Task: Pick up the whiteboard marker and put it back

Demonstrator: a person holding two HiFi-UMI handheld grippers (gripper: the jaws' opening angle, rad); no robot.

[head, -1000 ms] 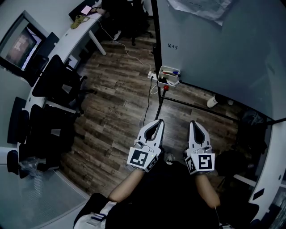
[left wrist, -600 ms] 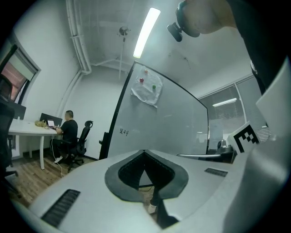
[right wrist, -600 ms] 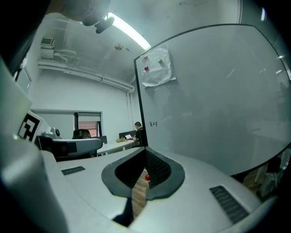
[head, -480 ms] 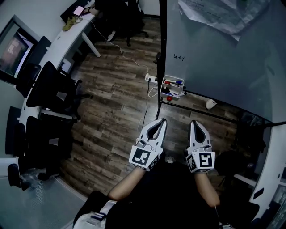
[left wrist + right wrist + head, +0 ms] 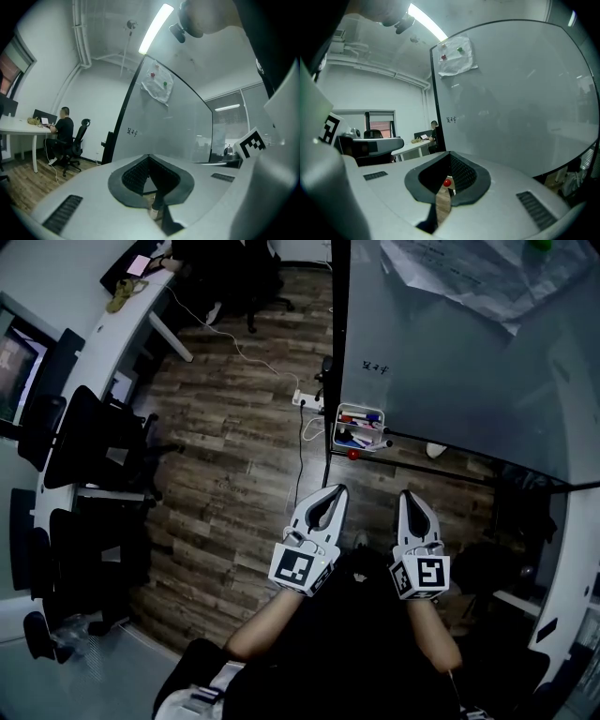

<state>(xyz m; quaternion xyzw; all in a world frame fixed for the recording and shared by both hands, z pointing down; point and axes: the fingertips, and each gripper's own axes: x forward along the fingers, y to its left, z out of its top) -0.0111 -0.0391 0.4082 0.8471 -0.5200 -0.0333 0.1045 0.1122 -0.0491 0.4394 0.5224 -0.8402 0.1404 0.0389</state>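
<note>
A tall whiteboard (image 5: 469,362) stands ahead and to the right. A small white tray (image 5: 358,427) hangs at its lower left corner and holds several markers, among them a red one and one with a blue cap. My left gripper (image 5: 335,489) and right gripper (image 5: 407,495) are side by side below the tray and point toward it, well short of it. Both are shut with nothing between the jaws. The left gripper (image 5: 149,156) faces the board's left edge in the left gripper view. Past my right gripper (image 5: 450,153), a red ball (image 5: 447,182) shows through the hollow.
The red ball (image 5: 352,454) sits on the stand's foot bar beside a small white object (image 5: 436,450). A power strip and cable (image 5: 305,399) lie on the wood floor. Black office chairs (image 5: 89,437) line a white desk (image 5: 103,324), where a person (image 5: 61,129) sits.
The whiteboard and its tray have come lower in the head view and closer to the grippers. Both grippers stay shut, side by side.
</note>
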